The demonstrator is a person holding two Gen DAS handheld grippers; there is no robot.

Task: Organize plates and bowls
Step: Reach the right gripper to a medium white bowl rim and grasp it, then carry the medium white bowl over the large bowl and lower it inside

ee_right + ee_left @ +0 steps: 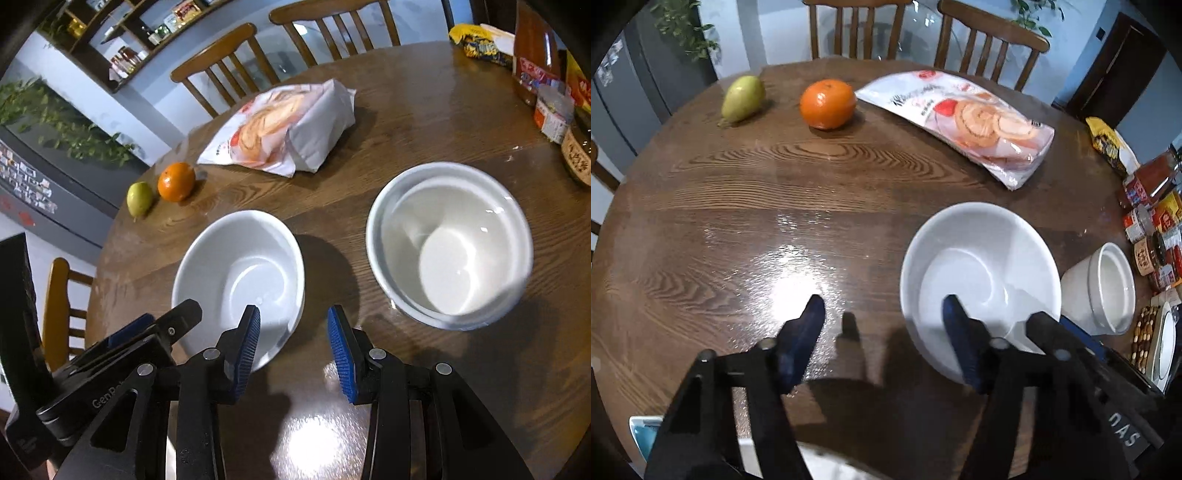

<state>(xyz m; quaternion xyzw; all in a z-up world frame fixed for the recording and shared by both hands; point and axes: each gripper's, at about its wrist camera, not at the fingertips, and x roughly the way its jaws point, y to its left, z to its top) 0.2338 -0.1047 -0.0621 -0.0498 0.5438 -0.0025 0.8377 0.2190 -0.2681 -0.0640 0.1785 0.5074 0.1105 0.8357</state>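
A: Where are the bowls?

B: One white bowl (979, 280) stands on the table (738, 229). Just beside it, away from the orange (827, 104), are two more bowls, one nested inside the other (448, 245).

A: And the tongs?

B: The left gripper (882, 314) is spread wide and holds nothing. One finger (956, 325) hangs over the single bowl, the other over bare wood. The right gripper (293, 343) is also apart and empty, above the table between the single bowl and the nested pair.

A: What else?

B: Behind the bowl lies a snack bag (960, 118). A pear (743, 98) is near the orange.
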